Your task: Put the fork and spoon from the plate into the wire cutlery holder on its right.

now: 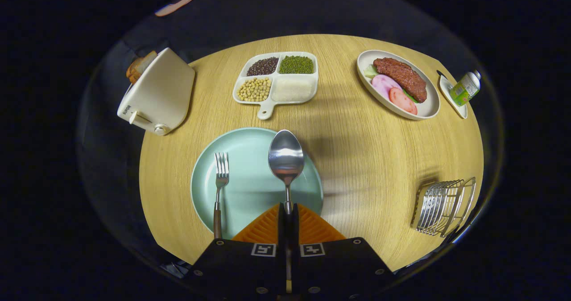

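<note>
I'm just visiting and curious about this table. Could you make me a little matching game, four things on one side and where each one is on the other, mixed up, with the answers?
Things:
1. spoon
2. fork
3. wire cutlery holder
4. toaster

Places:
A. lying on the left side of the green plate
B. handle pinched between the two fingers of the gripper, bowl pointing ahead
C. near the table's far left edge, bread in its slot
D. on the bare table, to the right of the plate

Pairs: 1-B, 2-A, 3-D, 4-C
</note>
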The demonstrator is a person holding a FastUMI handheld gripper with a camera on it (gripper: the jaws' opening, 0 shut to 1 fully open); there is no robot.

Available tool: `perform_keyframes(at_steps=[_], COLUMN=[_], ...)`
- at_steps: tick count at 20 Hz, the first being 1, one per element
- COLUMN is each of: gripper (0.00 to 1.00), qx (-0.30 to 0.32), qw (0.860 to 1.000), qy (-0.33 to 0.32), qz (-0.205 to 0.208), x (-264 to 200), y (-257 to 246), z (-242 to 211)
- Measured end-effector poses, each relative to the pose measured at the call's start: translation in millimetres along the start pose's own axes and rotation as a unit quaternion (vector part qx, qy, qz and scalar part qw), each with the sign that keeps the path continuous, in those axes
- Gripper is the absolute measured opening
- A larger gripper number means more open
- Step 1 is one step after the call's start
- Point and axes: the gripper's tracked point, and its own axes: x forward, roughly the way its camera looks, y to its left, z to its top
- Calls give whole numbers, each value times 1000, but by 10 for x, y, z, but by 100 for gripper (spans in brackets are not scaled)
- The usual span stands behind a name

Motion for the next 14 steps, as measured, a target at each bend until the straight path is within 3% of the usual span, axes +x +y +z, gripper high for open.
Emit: perform_keyframes(at_steps=[5,14], gripper=[5,5], qx=[30,61], qw=[999,993], qy=[-45,-89], qz=[0,-53], x=[-453,-983], y=[-390,-1512], z=[37,-196])
